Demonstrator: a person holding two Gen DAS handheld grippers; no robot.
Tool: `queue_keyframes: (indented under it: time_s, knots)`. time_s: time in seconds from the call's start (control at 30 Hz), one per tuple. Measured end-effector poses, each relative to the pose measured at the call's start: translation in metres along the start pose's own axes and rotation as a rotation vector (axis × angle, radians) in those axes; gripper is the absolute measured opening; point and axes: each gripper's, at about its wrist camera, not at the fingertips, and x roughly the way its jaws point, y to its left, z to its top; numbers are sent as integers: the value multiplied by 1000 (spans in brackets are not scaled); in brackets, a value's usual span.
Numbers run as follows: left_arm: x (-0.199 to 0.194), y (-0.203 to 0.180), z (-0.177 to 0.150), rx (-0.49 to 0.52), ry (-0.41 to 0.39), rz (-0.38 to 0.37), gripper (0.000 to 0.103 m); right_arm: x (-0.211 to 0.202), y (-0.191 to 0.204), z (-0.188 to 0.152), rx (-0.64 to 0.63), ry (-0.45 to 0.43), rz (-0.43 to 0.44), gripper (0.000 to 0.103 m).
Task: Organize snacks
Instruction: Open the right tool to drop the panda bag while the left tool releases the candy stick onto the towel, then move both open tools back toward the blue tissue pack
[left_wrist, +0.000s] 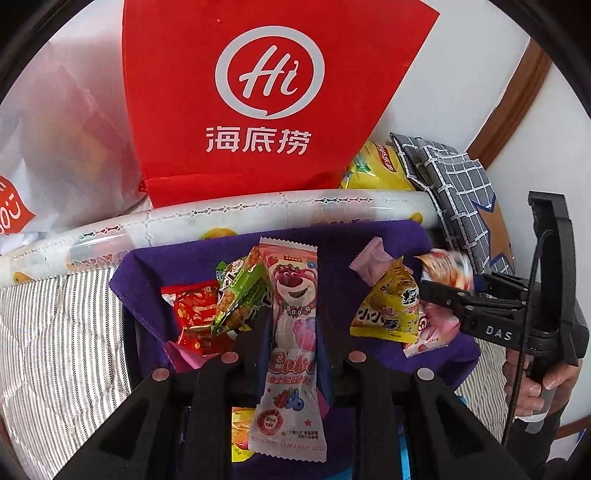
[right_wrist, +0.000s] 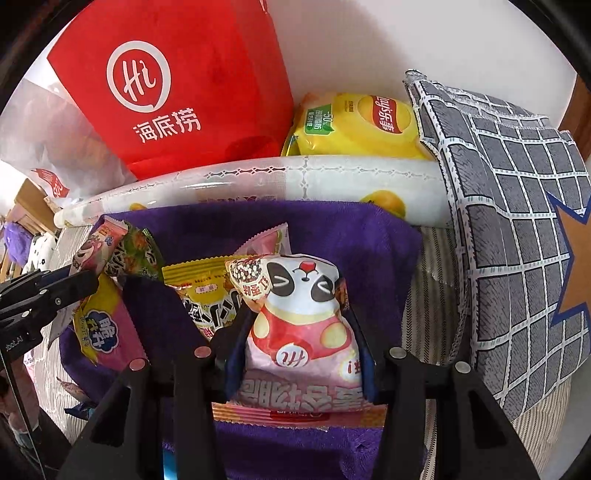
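Note:
A purple cloth-lined basket (left_wrist: 184, 258) (right_wrist: 332, 229) holds several snack packets: a red one (left_wrist: 192, 306), a green one (left_wrist: 240, 291) and a yellow one (left_wrist: 388, 306) (right_wrist: 203, 291). My left gripper (left_wrist: 295, 317) is shut on a long pink Lotso bear packet (left_wrist: 291, 332), pointing down over the basket. My right gripper (right_wrist: 295, 314) is shut on a puffy panda packet (right_wrist: 303, 325), its blue pads against both sides. In the left wrist view the right gripper (left_wrist: 439, 280) comes in from the right over the basket's edge. In the right wrist view the left gripper (right_wrist: 74, 284) enters at the left.
A red paper bag (left_wrist: 258, 103) (right_wrist: 177, 92) stands behind the basket, with a rolled patterned sheet (right_wrist: 258, 177) between them. A yellow chips bag (right_wrist: 354, 125) and a grey checked cushion (right_wrist: 517, 221) lie at the right. Striped bedding (left_wrist: 55, 332) lies under everything. A hand (left_wrist: 535, 387) grips the right handle.

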Motion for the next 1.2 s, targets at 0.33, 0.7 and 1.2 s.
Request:
queue_keyframes:
  time_s: [0.33, 0.7, 1.2]
  knots:
    - [9, 0, 0, 2, 23, -1, 25, -23, 4, -1, -42, -56, -1, 68]
    - [13, -1, -1, 27, 52, 37, 27, -51, 13, -5, -65, -121, -30, 68]
    - [-46, -18, -2, 61, -37, 18, 48, -105, 26, -69, 20, -152, -30, 68]
